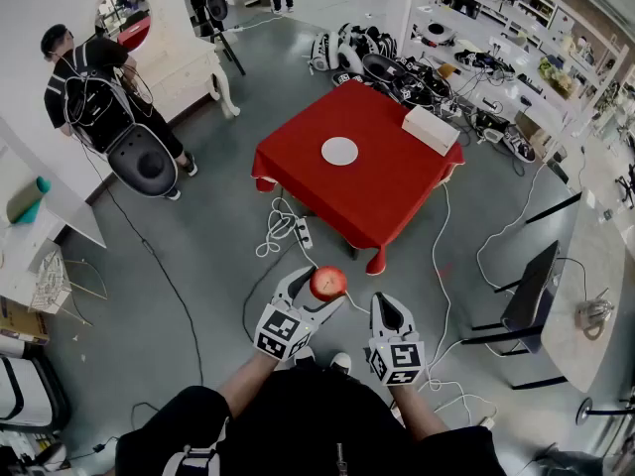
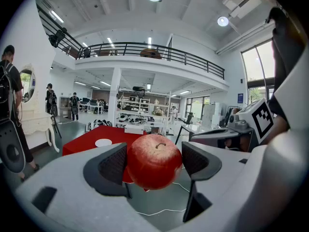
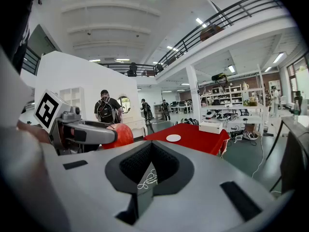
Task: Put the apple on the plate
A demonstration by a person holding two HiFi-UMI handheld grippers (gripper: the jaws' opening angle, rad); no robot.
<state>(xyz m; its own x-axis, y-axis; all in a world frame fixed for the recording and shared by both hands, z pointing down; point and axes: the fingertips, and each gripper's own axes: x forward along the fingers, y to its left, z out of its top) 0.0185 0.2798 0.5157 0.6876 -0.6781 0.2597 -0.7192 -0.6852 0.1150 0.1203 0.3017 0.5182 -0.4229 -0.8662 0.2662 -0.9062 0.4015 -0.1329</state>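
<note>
The left gripper (image 1: 319, 288) has the apple (image 2: 153, 162) clamped between its two fingers, which stand wide apart to take the fruit's full width. The dark ribbed pads (image 2: 113, 166) press its sides, and the stem end faces up and forward, past the fingertips. The apple is red, with a paler speckled patch on top, and it hangs in the air over the grey floor.

The right gripper (image 1: 390, 310) is just beside the left one, on the side of the left gripper's right finger, and it carries nothing. Its fingers (image 3: 137, 161) are drawn together so that the tips meet, leaving only the hollow between the pads, through which a bit of white cable on the floor shows. Seen from the right gripper, the apple sits off to the left of its fingertips, partly hidden behind the left gripper's near finger.

Well ahead of both sets of fingertips stands the table (image 1: 387, 196) under a red cloth. The white plate (image 1: 339, 151) lies on it — round, bare, near the middle of the cloth. A white box (image 1: 430, 129) rests on the table's far right part, apart from the plate. A white cable (image 1: 278, 231) lies coiled on the floor between the fingertips and the table, and a person (image 1: 94, 87) stands far off to the left gripper's outer side.
</note>
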